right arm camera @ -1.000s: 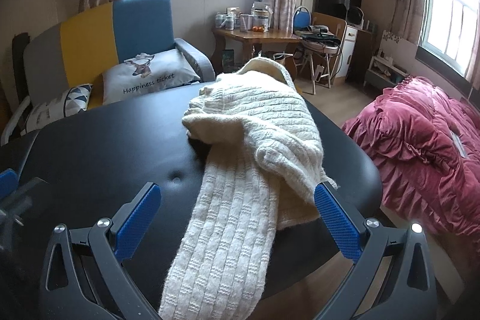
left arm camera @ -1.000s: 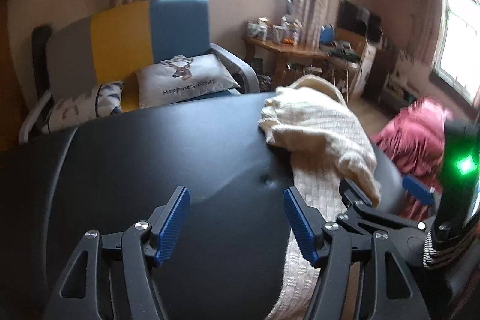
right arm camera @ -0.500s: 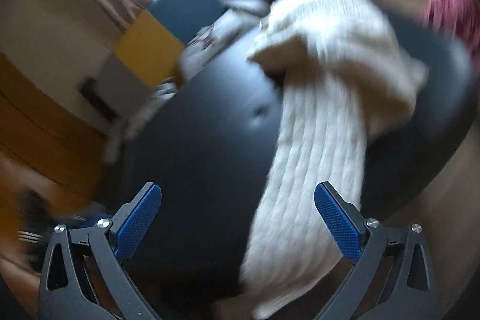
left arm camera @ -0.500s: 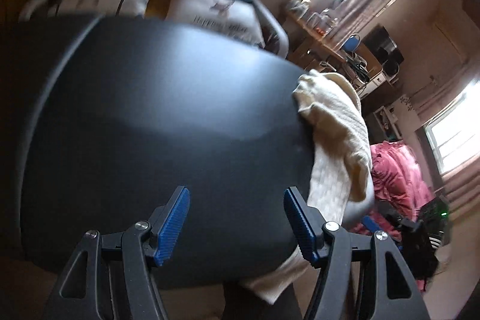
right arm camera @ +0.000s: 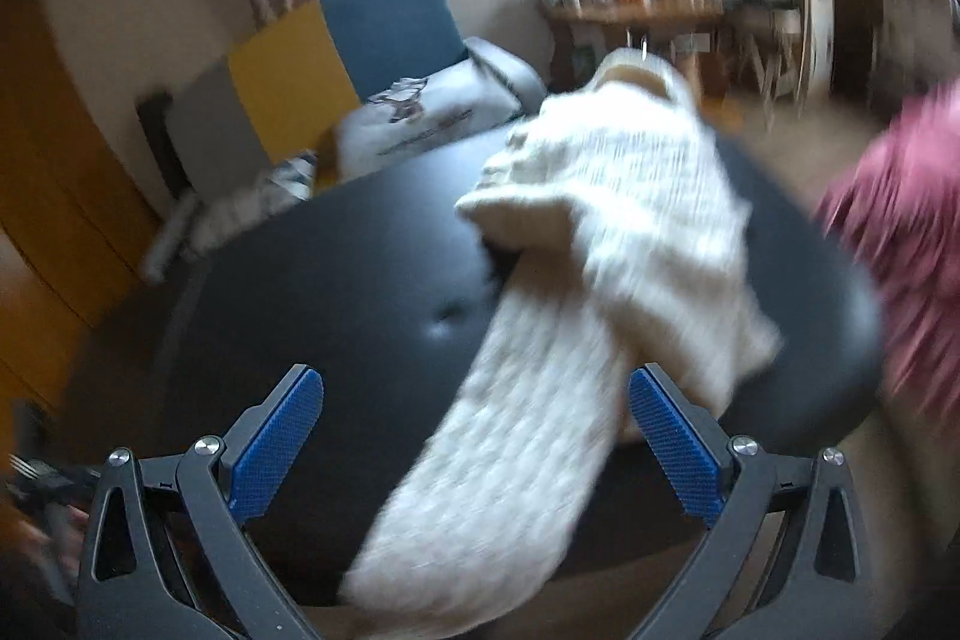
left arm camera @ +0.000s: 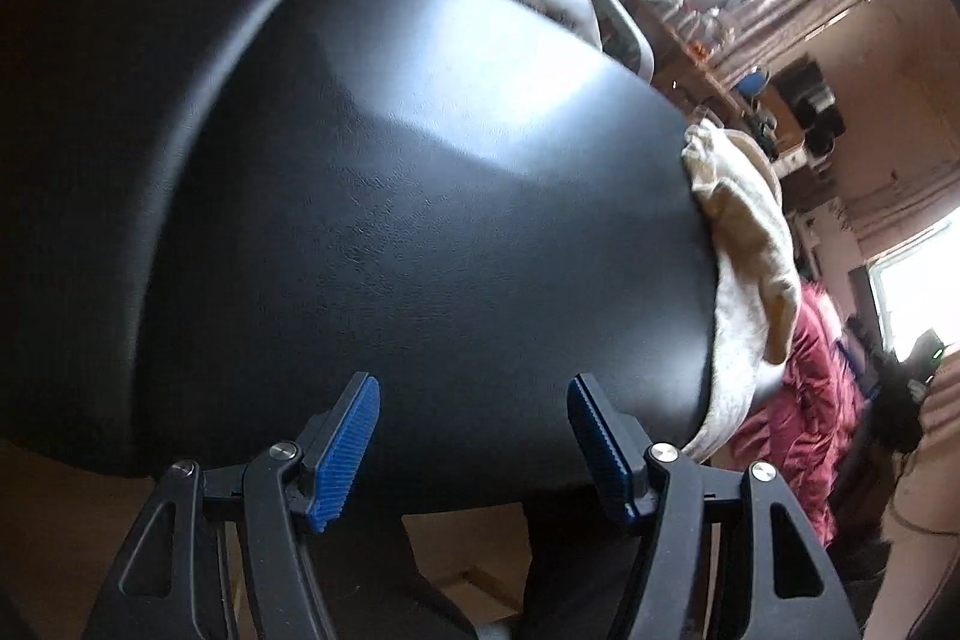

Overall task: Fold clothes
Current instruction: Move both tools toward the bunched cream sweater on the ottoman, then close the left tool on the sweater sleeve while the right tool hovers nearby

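Both views have tilted since a second ago — grippers swung back. Left gripper [left arm camera: 474,439] and right gripper [right arm camera: 477,439] jaws held wide, empty; cream sweater [right arm camera: 606,244] left bunched on worktop [left arm camera: 390,220], sleeve overhanging.

Black padded table [right arm camera: 372,292], rounded edges, one button dimple near the middle. Lying on it: cream knitted sweater [right arm camera: 630,196], bunched along the right edge [left arm camera: 744,232], one long ribbed part hanging over the near edge.
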Action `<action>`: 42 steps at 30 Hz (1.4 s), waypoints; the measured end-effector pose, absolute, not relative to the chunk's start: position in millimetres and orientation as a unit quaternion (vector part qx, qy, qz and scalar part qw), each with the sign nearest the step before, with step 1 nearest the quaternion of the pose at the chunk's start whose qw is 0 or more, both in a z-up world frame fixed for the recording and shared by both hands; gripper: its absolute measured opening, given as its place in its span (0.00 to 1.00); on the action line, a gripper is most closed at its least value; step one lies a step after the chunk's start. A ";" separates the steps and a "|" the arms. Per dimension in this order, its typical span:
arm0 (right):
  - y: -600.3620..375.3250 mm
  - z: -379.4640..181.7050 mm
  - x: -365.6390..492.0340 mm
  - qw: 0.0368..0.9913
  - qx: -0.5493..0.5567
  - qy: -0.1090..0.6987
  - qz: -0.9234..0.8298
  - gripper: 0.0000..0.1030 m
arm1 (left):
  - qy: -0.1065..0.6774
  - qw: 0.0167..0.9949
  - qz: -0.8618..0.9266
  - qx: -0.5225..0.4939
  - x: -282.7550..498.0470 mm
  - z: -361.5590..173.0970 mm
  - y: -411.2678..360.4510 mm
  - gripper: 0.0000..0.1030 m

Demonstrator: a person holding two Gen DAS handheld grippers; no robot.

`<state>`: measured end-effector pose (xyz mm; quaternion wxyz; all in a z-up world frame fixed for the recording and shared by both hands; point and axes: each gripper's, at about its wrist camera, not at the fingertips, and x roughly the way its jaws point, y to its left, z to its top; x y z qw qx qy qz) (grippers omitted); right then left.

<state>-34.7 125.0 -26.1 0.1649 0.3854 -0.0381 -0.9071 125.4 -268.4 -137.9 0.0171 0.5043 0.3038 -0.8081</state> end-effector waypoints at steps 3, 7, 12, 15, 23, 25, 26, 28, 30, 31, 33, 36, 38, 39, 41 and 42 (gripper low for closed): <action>120.4 -1.7 -21.7 0.177 0.319 -0.014 -0.931 1.00 | 0.291 -0.012 -0.821 0.490 99.7 -131.0 -239.3 0.64; 118.5 -15.1 -24.7 0.200 0.359 -0.031 -0.911 1.00 | 0.219 -0.102 -0.848 0.472 50.9 -117.3 -160.0 0.65; 127.5 -61.7 -14.4 0.215 0.419 -0.041 -0.881 1.00 | 0.167 -0.223 -0.828 0.487 -12.9 -127.4 -56.6 0.65; 140.5 -82.4 -2.2 0.206 0.436 -0.051 -0.875 1.00 | 0.160 -0.259 -0.806 0.508 -41.0 -148.0 -12.3 0.63; 180.6 -108.5 2.0 0.164 0.445 -0.114 -0.873 1.00 | 0.160 -0.255 -0.785 0.541 -46.8 -181.1 13.9 0.63; 183.0 -110.4 1.0 0.156 0.444 -0.117 -0.874 1.00 | 0.157 -0.254 -0.787 0.540 -44.8 -184.8 21.4 0.61; 184.4 -111.1 0.6 0.151 0.444 -0.119 -0.875 1.00 | 0.158 -0.256 -0.785 0.542 -44.2 -187.7 24.8 0.60; 187.2 -112.4 -0.1 0.141 0.443 -0.122 -0.877 1.00 | 0.164 -0.249 -0.791 0.534 -41.8 -190.2 26.3 0.60; 190.1 -114.0 -1.2 0.135 0.443 -0.128 -0.877 1.00 | 0.176 -0.243 -0.791 0.534 -41.2 -192.4 25.3 0.59; 191.3 -114.6 -1.3 0.132 0.443 -0.131 -0.877 1.00 | 0.173 -0.242 -0.791 0.534 -41.1 -192.7 26.7 0.59; 192.3 -116.1 -1.2 0.125 0.444 -0.132 -0.877 1.00 | 0.165 -0.241 -0.793 0.535 -40.7 -193.1 30.2 0.58; 189.6 -118.6 -1.9 0.118 0.450 -0.128 -0.876 1.00 | 0.119 -0.234 -0.804 0.534 -37.1 -189.8 43.7 0.57; 187.5 -119.3 -2.0 0.117 0.454 -0.123 -0.875 1.00 | 0.097 -0.225 -0.811 0.532 -33.1 -188.3 51.0 0.57; 186.4 -119.5 -2.0 0.117 0.455 -0.120 -0.875 1.00 | 0.093 -0.221 -0.813 0.530 -31.4 -188.4 53.1 0.55; 185.8 -120.3 -1.7 0.114 0.456 -0.116 -0.875 1.00 | 0.093 -0.202 -0.820 0.527 -29.8 -189.4 51.4 0.39; 186.1 -121.3 -2.0 0.112 0.458 -0.115 -0.874 1.00 | 0.103 -0.195 -0.821 0.526 -30.3 -191.7 47.3 0.24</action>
